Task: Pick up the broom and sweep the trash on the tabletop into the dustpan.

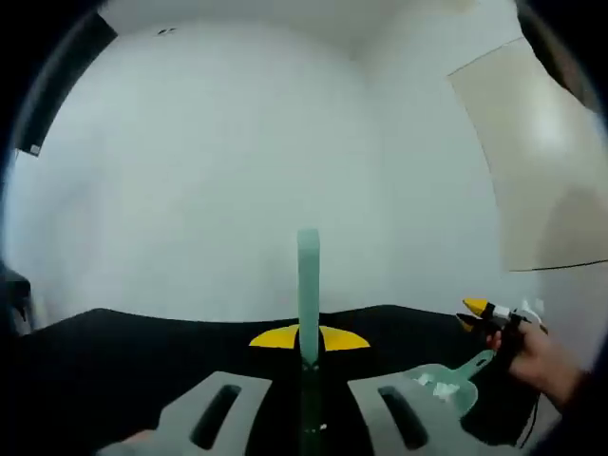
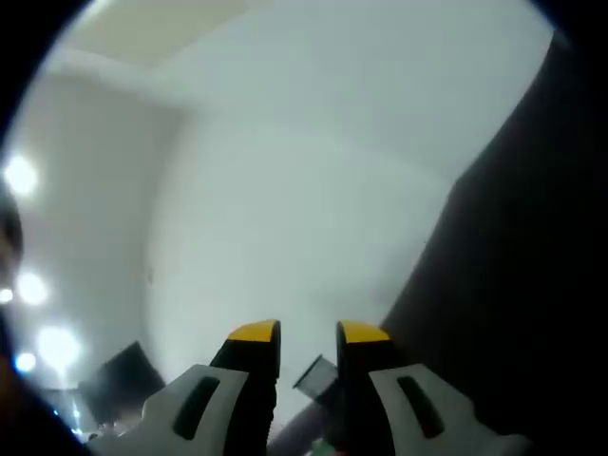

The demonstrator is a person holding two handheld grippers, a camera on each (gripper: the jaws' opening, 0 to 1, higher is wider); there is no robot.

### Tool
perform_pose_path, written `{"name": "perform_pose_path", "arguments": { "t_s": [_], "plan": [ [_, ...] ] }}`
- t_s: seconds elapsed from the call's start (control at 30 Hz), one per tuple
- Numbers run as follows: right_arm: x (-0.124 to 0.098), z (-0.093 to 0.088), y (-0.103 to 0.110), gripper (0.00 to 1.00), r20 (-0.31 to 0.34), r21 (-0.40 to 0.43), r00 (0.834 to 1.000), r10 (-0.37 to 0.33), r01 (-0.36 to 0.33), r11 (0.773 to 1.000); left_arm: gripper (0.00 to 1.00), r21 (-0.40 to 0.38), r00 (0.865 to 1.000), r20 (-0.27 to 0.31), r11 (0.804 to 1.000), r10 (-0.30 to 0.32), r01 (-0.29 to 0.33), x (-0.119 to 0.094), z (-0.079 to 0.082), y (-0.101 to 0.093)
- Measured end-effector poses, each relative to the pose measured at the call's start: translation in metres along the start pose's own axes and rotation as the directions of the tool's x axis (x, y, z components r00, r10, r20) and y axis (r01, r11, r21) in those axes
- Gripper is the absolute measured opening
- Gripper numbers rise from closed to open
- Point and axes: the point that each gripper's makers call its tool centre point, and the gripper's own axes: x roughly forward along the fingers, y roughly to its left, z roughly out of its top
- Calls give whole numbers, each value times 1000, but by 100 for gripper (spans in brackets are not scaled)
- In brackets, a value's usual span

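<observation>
A pale green broom handle (image 1: 309, 275) stands upright between the yellow-tipped jaws of my left gripper (image 1: 309, 338), which is shut on it; the brush end is hidden below. To the right, a green dustpan (image 1: 446, 388) rests on the black tabletop (image 1: 142, 351) with pale bits inside it. A hand (image 1: 537, 356) holds my right gripper (image 1: 472, 313) at the end of the dustpan's handle. In the right gripper view, my right gripper (image 2: 309, 332) has its jaws close together around a greyish bar (image 2: 316, 377), apparently that handle.
A white wall rises behind the table, with a beige panel (image 1: 532, 161) at the upper right. The right gripper view is tilted, so the black tabletop (image 2: 513, 285) runs up its right side. Bright lights (image 2: 19, 176) and a dark object (image 2: 119, 380) are at its left.
</observation>
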Motion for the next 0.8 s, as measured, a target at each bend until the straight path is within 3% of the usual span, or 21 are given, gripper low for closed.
{"name": "perform_pose_path", "arguments": {
  "t_s": [0.07,0.13,0.17,0.2,0.23,0.3,0.37,0.4,0.43,0.47,0.5,0.6,0.63,0.67,0.73,0.77,0.8],
  "plan": [
    [0,-1,0,25,-4,-1,1000,-1,1,1000,4,-52,999,-37,999,-13,11,-5,-10,8],
    [-1,-1,0,25,-6,-1,1000,-1,1,1000,4,-26,986,-164,999,-25,21,-6,-33,18],
    [-1,-1,0,25,-6,1,1000,-1,1,1000,4,-29,990,-129,999,-47,44,-3,-25,19],
    [-1,-1,0,25,-5,2,1000,-2,2,1000,4,-100,981,-179,993,-81,64,-6,-29,19],
    [-1,0,0,25,-4,2,1000,-2,2,1000,4,-112,975,-203,991,-90,68,-8,-28,24],
    [-1,0,0,25,-2,2,1000,-2,2,1000,5,-72,961,-256,994,-102,86,-9,-30,28],
    [0,0,0,25,-1,1,1000,-3,3,1000,5,-79,953,-274,990,-131,113,-10,-30,28],
    [0,0,0,25,0,0,1000,-3,3,1000,6,-103,943,-286,983,-173,149,-10,-33,22],
    [0,0,0,25,0,0,1000,-3,3,1000,8,-140,921,-309,969,-236,201,-12,-39,12],
    [0,0,0,25,1,1,1000,-2,2,1000,9,-193,911,-299,953,-285,234,-12,-39,6],
    [0,0,0,25,1,3,1000,-2,2,1000,10,-236,910,-282,941,-305,242,-12,-36,5],
    [1,0,-1,25,-3,2,1000,-2,2,1000,10,-124,917,-306,966,-256,229,-11,-38,11],
    [1,0,-1,25,-5,0,1000,-3,3,1000,11,-133,895,-381,971,-234,197,-17,-50,11],
    [1,0,-1,25,-6,0,1000,-3,3,1000,10,-75,872,-441,977,-213,200,-17,-61,14],
    [1,0,-2,25,-4,0,1000,-3,3,1000,12,23,865,-476,981,-159,192,-17,-71,20],
    [1,0,-2,25,-3,2,1000,-1,1,1000,12,25,861,-486,982,-152,188,-17,-77,21],
    [1,1,-2,25,-1,3,1000,0,0,1000,10,-8,871,-461,983,-169,186,-15,-76,20]
  ]
}}
